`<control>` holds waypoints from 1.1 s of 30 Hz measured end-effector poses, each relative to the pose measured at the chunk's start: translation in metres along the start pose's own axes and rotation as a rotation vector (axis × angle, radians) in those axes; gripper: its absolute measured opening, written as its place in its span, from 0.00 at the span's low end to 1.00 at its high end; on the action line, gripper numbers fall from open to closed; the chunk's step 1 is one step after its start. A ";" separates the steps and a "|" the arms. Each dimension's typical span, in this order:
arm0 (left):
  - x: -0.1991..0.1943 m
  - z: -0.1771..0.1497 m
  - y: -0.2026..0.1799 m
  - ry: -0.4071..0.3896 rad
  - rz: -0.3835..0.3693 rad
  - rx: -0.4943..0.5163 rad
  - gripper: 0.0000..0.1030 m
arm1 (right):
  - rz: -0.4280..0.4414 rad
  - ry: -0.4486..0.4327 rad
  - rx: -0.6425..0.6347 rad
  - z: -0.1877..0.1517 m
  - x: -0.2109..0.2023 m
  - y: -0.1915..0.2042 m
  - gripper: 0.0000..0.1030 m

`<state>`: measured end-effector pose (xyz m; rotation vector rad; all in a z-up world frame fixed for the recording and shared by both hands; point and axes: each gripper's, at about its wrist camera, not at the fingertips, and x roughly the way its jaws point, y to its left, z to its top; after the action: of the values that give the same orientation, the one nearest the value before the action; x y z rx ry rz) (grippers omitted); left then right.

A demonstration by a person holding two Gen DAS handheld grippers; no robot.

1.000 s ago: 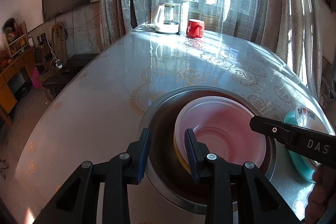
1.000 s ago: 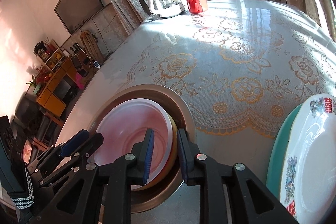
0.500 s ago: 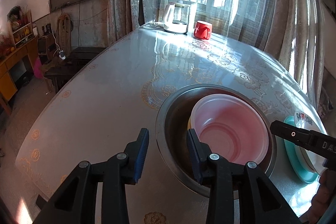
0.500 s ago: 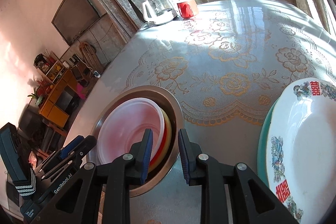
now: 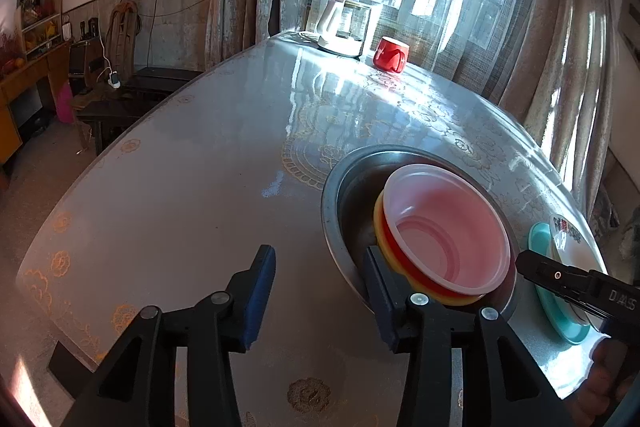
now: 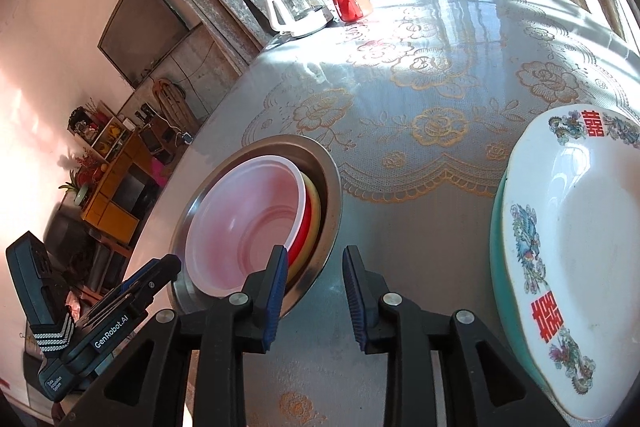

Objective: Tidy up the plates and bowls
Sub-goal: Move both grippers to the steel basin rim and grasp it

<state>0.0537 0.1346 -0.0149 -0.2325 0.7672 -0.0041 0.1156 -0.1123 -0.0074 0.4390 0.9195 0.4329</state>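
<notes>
Both grippers withdrawn, bowls (image 5: pixel 448 235) nested in basin (image 5: pixel 340 195)

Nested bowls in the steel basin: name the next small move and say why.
Probably draw both hands back. The clear bowl already sits nested in the steel basin, and the plates are stacked. The left hand-held gripper and right hand-held gripper have just been opening, holding nothing.
</notes>
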 end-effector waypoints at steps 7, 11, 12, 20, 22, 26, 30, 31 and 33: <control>-0.006 -0.002 0.019 -0.006 -0.019 -0.047 0.52 | 0.028 -0.004 0.008 -0.007 -0.002 -0.004 0.35; -0.004 -0.001 0.023 0.002 -0.017 -0.064 0.52 | 0.004 -0.013 -0.036 -0.009 -0.001 0.002 0.36; -0.003 0.000 0.023 0.004 -0.032 -0.067 0.52 | 0.000 -0.011 -0.032 -0.009 0.000 0.001 0.36; 0.005 0.007 0.021 0.008 -0.050 -0.064 0.52 | -0.038 -0.031 -0.030 -0.006 0.004 -0.003 0.36; 0.007 0.009 0.016 0.007 -0.036 -0.044 0.52 | -0.032 -0.024 -0.033 -0.005 0.005 -0.003 0.31; 0.011 0.012 0.010 0.014 -0.010 -0.015 0.52 | -0.038 -0.012 -0.045 -0.004 0.008 0.000 0.27; 0.017 0.013 0.007 0.032 -0.002 -0.002 0.52 | -0.026 -0.008 -0.030 -0.004 0.009 -0.003 0.27; 0.018 0.013 0.007 0.035 0.000 0.002 0.52 | -0.021 -0.006 -0.023 -0.004 0.009 -0.004 0.27; 0.020 0.013 0.005 0.040 0.007 0.016 0.51 | -0.019 0.000 -0.011 -0.004 0.009 -0.005 0.28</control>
<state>0.0766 0.1400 -0.0205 -0.2153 0.8071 -0.0084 0.1176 -0.1114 -0.0182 0.4205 0.9200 0.4206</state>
